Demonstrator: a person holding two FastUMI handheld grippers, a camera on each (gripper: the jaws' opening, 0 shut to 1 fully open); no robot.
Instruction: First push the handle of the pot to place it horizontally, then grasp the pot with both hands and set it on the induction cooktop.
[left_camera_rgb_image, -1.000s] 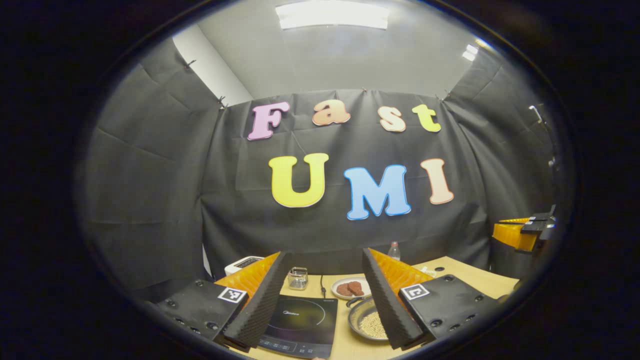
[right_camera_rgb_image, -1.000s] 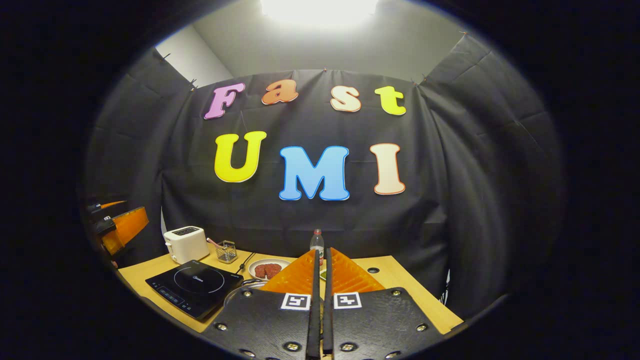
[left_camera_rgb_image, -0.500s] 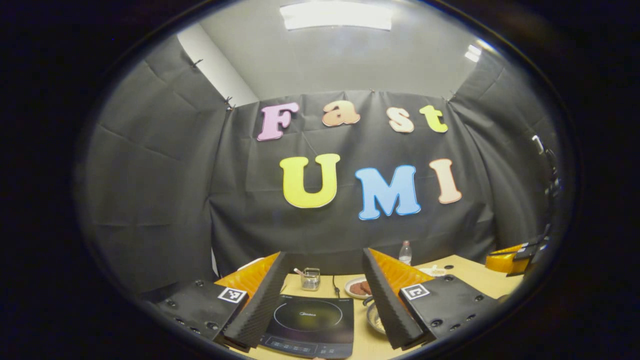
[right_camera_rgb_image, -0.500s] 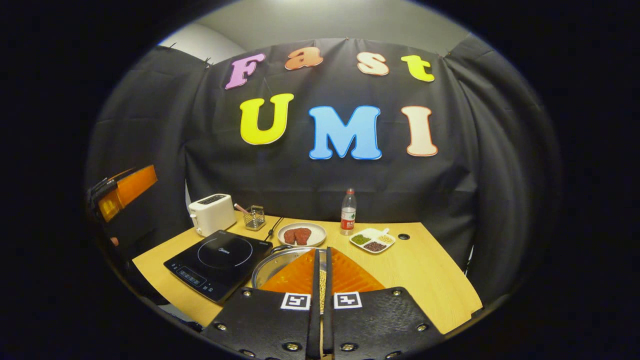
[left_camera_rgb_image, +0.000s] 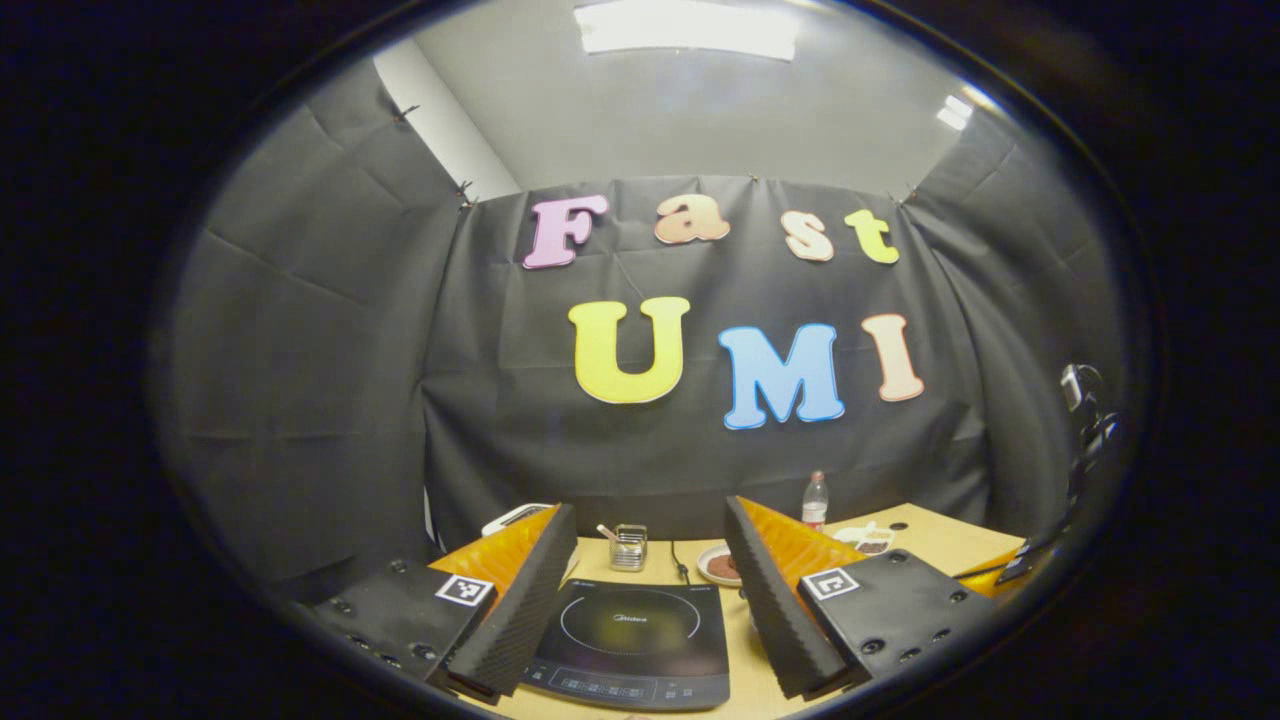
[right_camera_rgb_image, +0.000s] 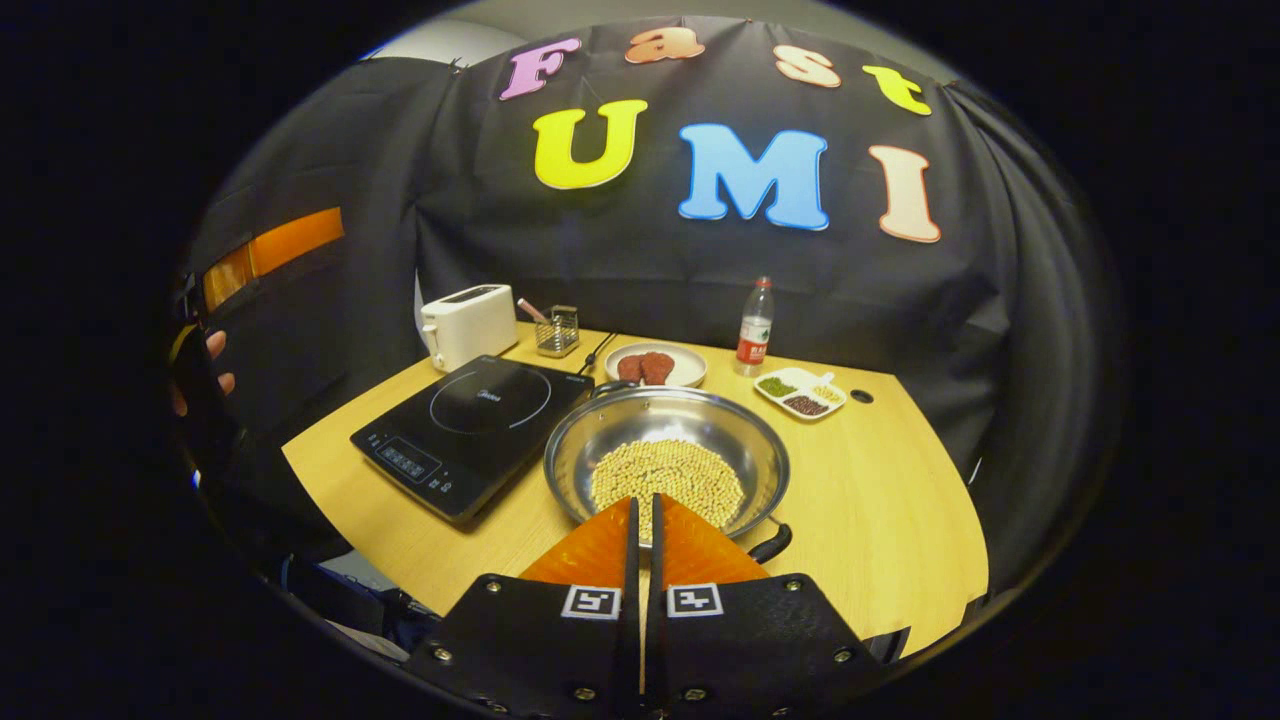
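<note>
The right hand-held gripper (right_camera_rgb_image: 640, 505) is hovering over the near rim of the pot (right_camera_rgb_image: 667, 462), its two fingers pressed together with nothing between them. The pot is sitting on the desk (right_camera_rgb_image: 880, 500) toward the middle, full of pale beans, just beside the right edge of the cooktop (right_camera_rgb_image: 470, 420); one dark handle (right_camera_rgb_image: 768, 545) is poking out at its near rim, close to the fingers. The left hand-held gripper (left_camera_rgb_image: 650, 590) is hanging above the cooktop (left_camera_rgb_image: 630, 645) with its fingers spread wide, gripping nothing. Along the desk's far edge, a toaster (right_camera_rgb_image: 468, 325), a small wire basket (right_camera_rgb_image: 557, 332), a plate of meat (right_camera_rgb_image: 655, 365), a bottle (right_camera_rgb_image: 755, 328) and a divided dish (right_camera_rgb_image: 800, 392) are standing in a row.
</note>
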